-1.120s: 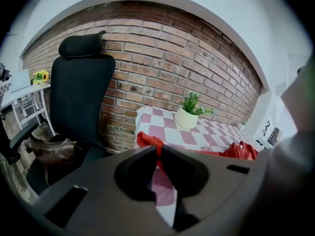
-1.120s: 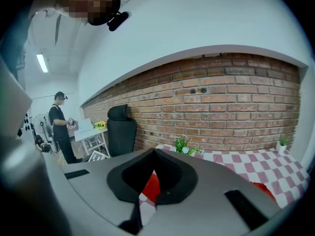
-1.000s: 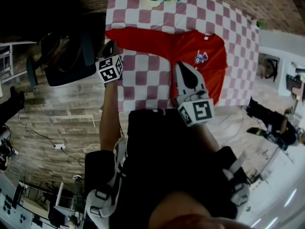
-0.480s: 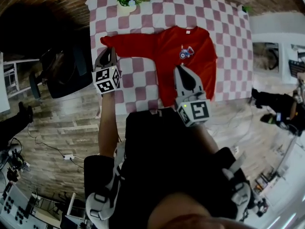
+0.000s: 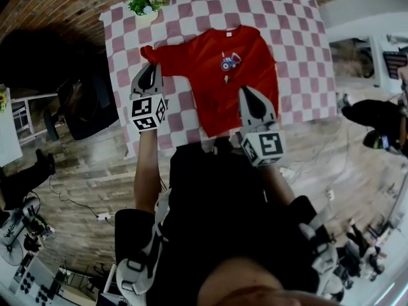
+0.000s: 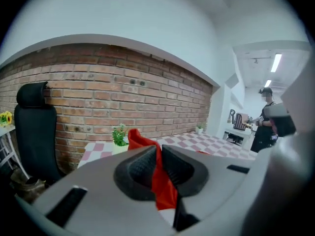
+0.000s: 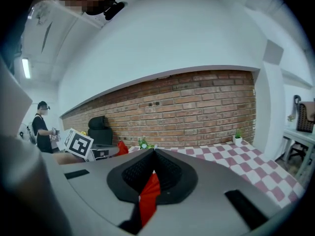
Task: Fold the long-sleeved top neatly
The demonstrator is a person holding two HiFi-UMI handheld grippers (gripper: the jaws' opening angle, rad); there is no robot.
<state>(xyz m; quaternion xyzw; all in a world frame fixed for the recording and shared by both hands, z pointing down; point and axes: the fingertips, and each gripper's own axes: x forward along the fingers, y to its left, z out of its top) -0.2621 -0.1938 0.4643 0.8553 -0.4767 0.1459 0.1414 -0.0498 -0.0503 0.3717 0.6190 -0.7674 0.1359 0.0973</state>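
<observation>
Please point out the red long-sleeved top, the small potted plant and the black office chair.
red long-sleeved top (image 5: pixel 245 81): head view, chest
small potted plant (image 5: pixel 140 4): head view, leaves
black office chair (image 6: pixel 34 136): left gripper view, backrest

Top lies on counter, approx. ctr. Plant at far-L corner. L claw at sleeve end, L of top's body — R claw at top's near edge. Chair on floor, L of counter.

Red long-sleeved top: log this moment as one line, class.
left gripper: shut on red long-sleeved top | right gripper: shut on it | top: lying on checked tablecloth
</observation>
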